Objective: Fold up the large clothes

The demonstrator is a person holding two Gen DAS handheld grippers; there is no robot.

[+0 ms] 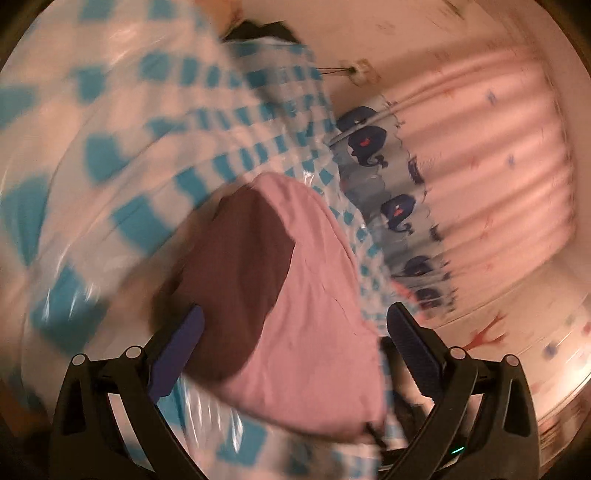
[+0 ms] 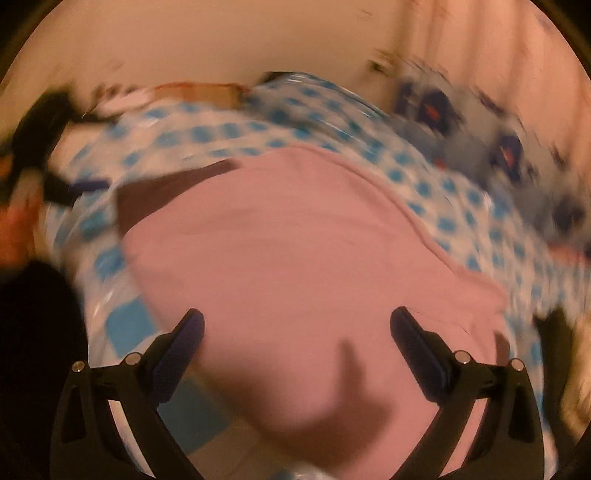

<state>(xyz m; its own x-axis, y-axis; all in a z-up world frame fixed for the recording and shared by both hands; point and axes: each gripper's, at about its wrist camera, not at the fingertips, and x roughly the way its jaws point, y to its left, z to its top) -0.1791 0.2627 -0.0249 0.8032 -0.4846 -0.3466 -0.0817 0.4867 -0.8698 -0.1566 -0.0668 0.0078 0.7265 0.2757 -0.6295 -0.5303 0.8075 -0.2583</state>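
Clothing in pink (image 2: 295, 251) is seen lying folded on a bench (image 1: 122, 155) covered with a shiny white cloth checked in blue, and both views are smeared by motion blur. In the left wrist view a darker maroon part (image 1: 229, 280) of the garment lies on its left side, with the pink part to the right of it; whether this is a lining or a second layer cannot be told. The left gripper (image 1: 295, 354) is shown with its fingers (image 1: 177, 354) spread wide apart, nothing being held between them, and the garment is framed just ahead of and between them. The right gripper (image 2: 295, 354) is likewise seen wide apart and empty above the near part of the pink cloth, on which a soft shadow is cast. In the right wrist view a black shape with a blue pad (image 2: 55, 177), apparently the other gripper, is blurred at the far left. Beyond the bench a cloth printed with dark blue whales (image 1: 391, 206) and a pale pink pleated curtain (image 1: 498, 166) are visible against a plain wall (image 1: 369, 29).
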